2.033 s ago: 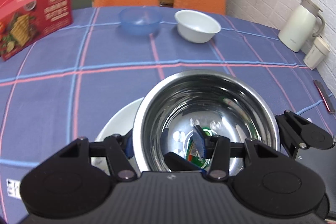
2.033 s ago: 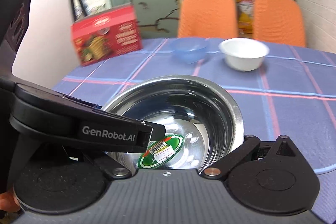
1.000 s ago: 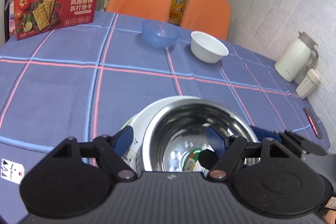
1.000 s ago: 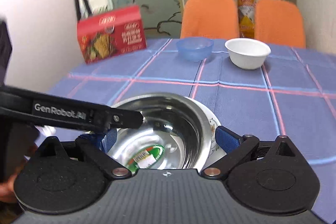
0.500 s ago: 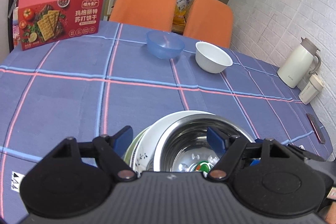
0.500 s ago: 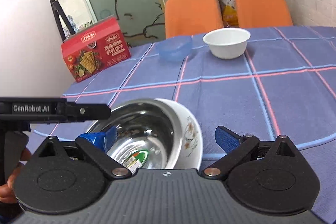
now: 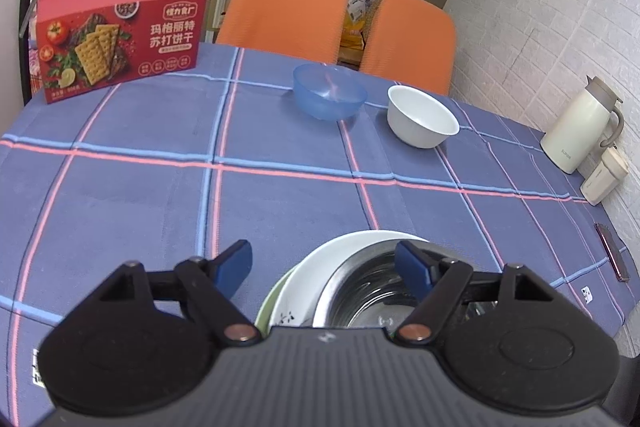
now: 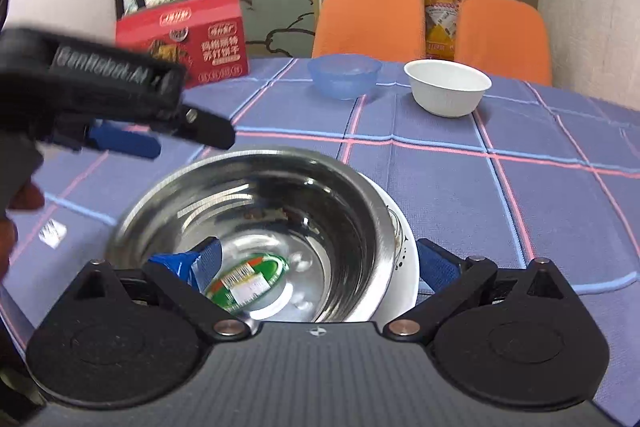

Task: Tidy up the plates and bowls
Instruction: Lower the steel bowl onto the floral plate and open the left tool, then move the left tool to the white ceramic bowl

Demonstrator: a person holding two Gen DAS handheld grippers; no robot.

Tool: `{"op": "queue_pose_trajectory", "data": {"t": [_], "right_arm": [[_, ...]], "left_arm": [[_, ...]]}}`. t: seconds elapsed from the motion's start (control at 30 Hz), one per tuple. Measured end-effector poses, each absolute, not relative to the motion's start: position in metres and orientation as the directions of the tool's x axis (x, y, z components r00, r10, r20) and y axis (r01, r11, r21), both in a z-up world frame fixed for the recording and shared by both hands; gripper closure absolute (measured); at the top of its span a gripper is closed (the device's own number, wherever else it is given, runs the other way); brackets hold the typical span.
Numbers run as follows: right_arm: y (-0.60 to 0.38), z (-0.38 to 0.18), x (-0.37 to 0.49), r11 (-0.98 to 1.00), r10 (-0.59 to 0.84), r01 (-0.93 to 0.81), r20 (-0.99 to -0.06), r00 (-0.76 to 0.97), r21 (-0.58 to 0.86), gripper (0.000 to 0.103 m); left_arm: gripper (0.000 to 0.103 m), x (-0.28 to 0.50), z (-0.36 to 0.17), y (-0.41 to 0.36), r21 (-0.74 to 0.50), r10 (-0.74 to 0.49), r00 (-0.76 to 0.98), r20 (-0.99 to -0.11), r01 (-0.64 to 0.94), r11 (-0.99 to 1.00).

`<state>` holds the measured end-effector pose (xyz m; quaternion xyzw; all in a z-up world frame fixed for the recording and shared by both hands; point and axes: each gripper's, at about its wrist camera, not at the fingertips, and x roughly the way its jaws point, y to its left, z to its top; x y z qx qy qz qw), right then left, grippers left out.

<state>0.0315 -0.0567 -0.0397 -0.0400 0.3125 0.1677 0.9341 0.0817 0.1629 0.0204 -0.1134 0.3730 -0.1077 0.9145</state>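
A steel bowl (image 7: 372, 291) (image 8: 260, 211) with a green label (image 8: 248, 281) on its bottom sits nested in a white flowered dish (image 7: 320, 275) (image 8: 402, 239), on top of a green-rimmed plate (image 7: 266, 307). My left gripper (image 7: 324, 263) hovers open above and behind the stack, holding nothing; it also shows in the right wrist view as the left gripper (image 8: 160, 135). My right gripper (image 8: 320, 261) is open, with one finger over the bowl's inside and the other outside the white rim. A blue bowl (image 7: 328, 95) (image 8: 344, 75) and a white bowl (image 7: 422, 117) (image 8: 448, 91) stand side by side at the far edge.
A red cracker box (image 7: 120, 31) stands at the far left. A cream kettle (image 7: 580, 131) and a small white container (image 7: 604, 175) stand by the right wall, a phone (image 7: 612, 251) near the right edge. Two orange chairs (image 7: 288, 7) are behind the table. A hand (image 8: 16, 203) is at the left.
My left gripper opened, let go of the steel bowl and drew back and up. The bowl now rests in the white dish. My right gripper came back in close over the bowl.
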Motion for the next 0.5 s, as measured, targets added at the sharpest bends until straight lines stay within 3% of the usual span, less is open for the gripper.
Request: {"op": "queue_pose_trajectory", "data": {"t": [0.2, 0.5], "right_arm": [[-0.096, -0.03, 0.048, 0.925, 0.375, -0.33, -0.6, 0.707, 0.19, 0.015], [-0.166, -0.001, 0.111, 0.967, 0.248, -0.167, -0.568, 0.785, 0.191, 0.014]], "left_arm": [[0.024, 0.093, 0.021, 0.158, -0.278, -0.282, 0.69, -0.666, 0.122, 0.953], [0.017, 0.149, 0.028, 0.128, -0.278, -0.312, 0.671, -0.672, 0.163, 0.947]]}}
